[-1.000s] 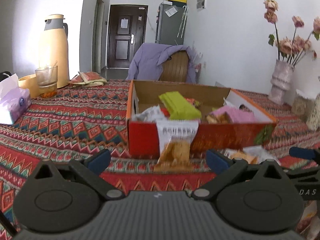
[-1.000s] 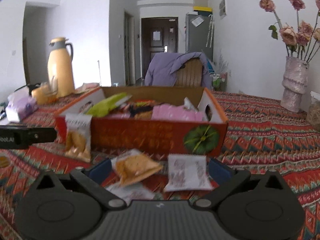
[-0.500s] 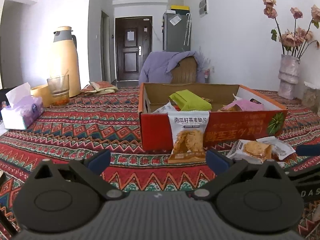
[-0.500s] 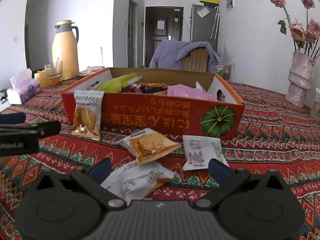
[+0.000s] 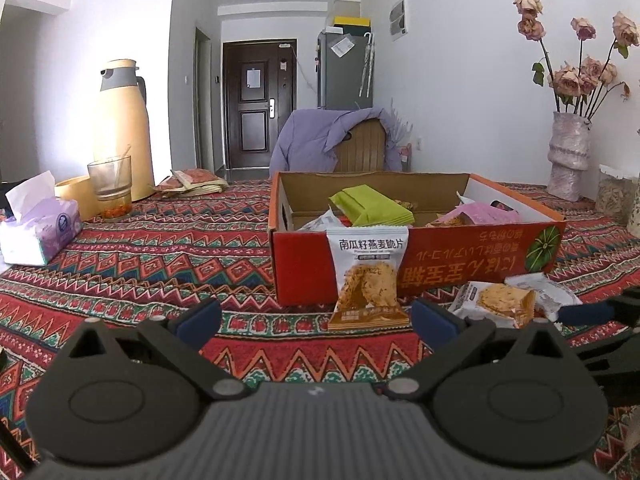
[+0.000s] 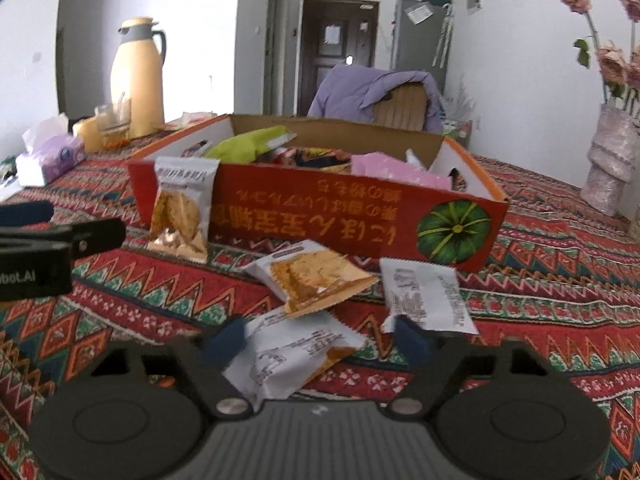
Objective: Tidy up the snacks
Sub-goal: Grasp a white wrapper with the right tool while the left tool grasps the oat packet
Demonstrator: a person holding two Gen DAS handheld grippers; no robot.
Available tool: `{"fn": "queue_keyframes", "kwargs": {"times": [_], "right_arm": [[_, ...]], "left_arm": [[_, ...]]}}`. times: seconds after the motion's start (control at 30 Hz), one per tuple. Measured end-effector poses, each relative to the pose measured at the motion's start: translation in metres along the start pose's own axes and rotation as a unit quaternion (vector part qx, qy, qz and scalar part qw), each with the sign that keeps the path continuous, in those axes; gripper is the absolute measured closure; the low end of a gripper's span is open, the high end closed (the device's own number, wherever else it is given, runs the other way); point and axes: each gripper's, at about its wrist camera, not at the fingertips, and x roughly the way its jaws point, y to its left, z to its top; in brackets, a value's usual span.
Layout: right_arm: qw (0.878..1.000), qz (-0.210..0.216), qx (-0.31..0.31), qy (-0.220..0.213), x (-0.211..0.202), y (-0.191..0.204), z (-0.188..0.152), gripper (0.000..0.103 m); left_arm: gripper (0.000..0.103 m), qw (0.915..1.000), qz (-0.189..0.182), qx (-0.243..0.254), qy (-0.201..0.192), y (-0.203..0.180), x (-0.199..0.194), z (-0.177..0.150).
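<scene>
Closing right gripper around white packet | left-wrist view hides it (pads apart)

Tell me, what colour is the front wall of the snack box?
Red, with yellow lettering and a green pumpkin picture: the snack box shows best in the right wrist view.

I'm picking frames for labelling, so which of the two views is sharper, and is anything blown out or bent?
Left wrist view: sharp, the print on the snack packet leaning on the box is readable; the sunlit flask is washed out. Right wrist view: softer, slightly motion-blurred, packet between the right gripper fingers smeared. Both: fisheye bends walls, dark corners.
</scene>
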Motion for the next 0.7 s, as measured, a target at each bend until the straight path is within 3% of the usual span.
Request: {"fn": "queue_keyframes", "kwargs": {"times": [0.27,0.37,0.7], "right_arm": [[0.999,0.033,-0.012,0.003,0.001,0.004,-0.001,0.043],[0.999,0.038,-0.019,-0.005,-0.002,0.006,-0.001,0.054],[0.993,0.004,-0.082,-0.083,-0.029,0.029,-0.007,0.060]], "left_arm": [[0.000,1.0000,-0.003,-0.004,0.000,0.002,0.000,0.000],[0.000,1.0000,-0.007,-0.005,0.001,0.002,0.000,0.000],[0.000,0.9999,-0.005,-0.010,0.004,0.004,0.000,-0.001]]}}
